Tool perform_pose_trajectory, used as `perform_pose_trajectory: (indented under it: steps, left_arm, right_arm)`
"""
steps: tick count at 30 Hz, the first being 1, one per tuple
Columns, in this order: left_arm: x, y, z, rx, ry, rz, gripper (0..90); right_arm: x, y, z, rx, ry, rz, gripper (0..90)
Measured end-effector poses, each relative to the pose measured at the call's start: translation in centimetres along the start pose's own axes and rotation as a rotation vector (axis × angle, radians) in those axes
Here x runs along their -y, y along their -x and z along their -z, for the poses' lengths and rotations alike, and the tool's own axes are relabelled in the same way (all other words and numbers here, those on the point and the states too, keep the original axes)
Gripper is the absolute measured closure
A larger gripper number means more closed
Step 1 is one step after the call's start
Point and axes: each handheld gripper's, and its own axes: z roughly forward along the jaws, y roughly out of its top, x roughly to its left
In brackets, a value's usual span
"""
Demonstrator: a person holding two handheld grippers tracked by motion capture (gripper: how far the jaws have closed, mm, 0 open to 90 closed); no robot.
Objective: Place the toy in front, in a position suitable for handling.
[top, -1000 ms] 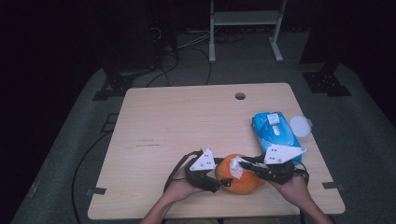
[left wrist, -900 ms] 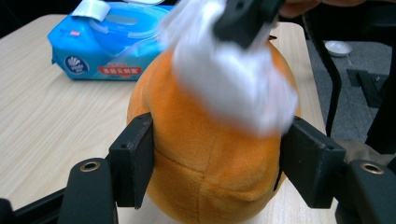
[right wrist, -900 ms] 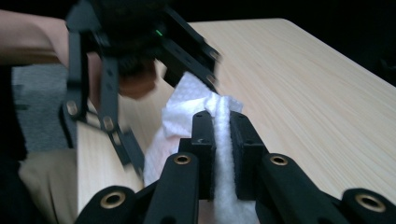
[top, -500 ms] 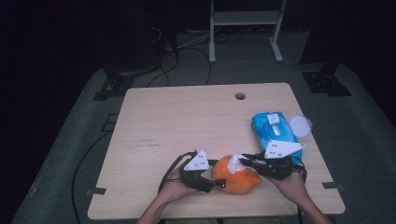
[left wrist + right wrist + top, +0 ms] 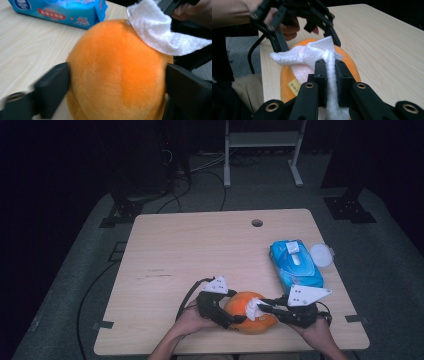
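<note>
Wiping is in hand: a round orange plush toy (image 5: pixel 250 312) sits at the lower centre of the high view, near the table's near edge, and is being cleaned with a crumpled white wet wipe (image 5: pixel 255 307).

The left gripper (image 5: pixel 235 319) is set around the toy to steady it. In the left gripper view its two black jaws flank the plush (image 5: pixel 117 72) left and right, against the fur. They have just been opening with the toy between them, so a firm squeeze cannot be confirmed; more a brace than a clamp.

The right gripper (image 5: pixel 264 308) has its jaws pressed together on the wipe (image 5: pixel 317 53), seen centre frame in the right gripper view, so the loose end is draped over the toy's top.

The blue plastic pack of wet wipes (image 5: pixel 296 263) and its round white lid (image 5: pixel 321 255) are parked right of centre on the light wooden table (image 5: pixel 200 250), apart from the toy, likely kept within reach for the next sheet.
</note>
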Motion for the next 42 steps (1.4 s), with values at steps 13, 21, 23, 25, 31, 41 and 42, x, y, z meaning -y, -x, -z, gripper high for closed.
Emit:
perform_pose_trajectory:
  steps: [13, 21, 23, 25, 31, 41, 42]
  left_arm:
    - [-2.2, -2.4, 0.5, -0.086, -0.009, -0.159, 31.9]
    - [0.3, -3.1, 1.3, -0.057, 0.044, -0.017, 22.8]
    - [0.6, -3.1, 1.4, -0.059, 0.047, -0.022, 24.0]
    - [0.8, -3.1, 1.5, -0.058, 0.041, -0.02, 24.1]
    - [0.7, -3.3, 1.5, -0.039, 0.023, 0.041, 11.2]
    - [0.0, -2.0, 0.7, -0.038, -0.028, -0.118, 29.2]
    - [0.1, -1.9, 0.7, -0.04, -0.03, -0.124, 29.2]
  right_arm:
    - [-2.5, 2.8, -2.0, 0.03, 0.048, -0.018, 80.8]
    - [-1.2, 2.7, -1.9, 0.025, 0.018, -0.027, 80.8]
    - [-0.6, 2.8, -1.4, 0.033, 0.008, -0.037, 80.8]
    - [0.1, 3.0, -0.9, 0.042, 0.003, -0.055, 80.8]
    - [1.9, 3.2, 0.3, 0.062, -0.024, -0.09, 80.8]
    - [-0.8, 2.1, -1.1, 0.031, 0.007, -0.028, 80.7]
    - [-1.3, 2.0, -1.5, 0.025, 0.008, -0.017, 80.7]
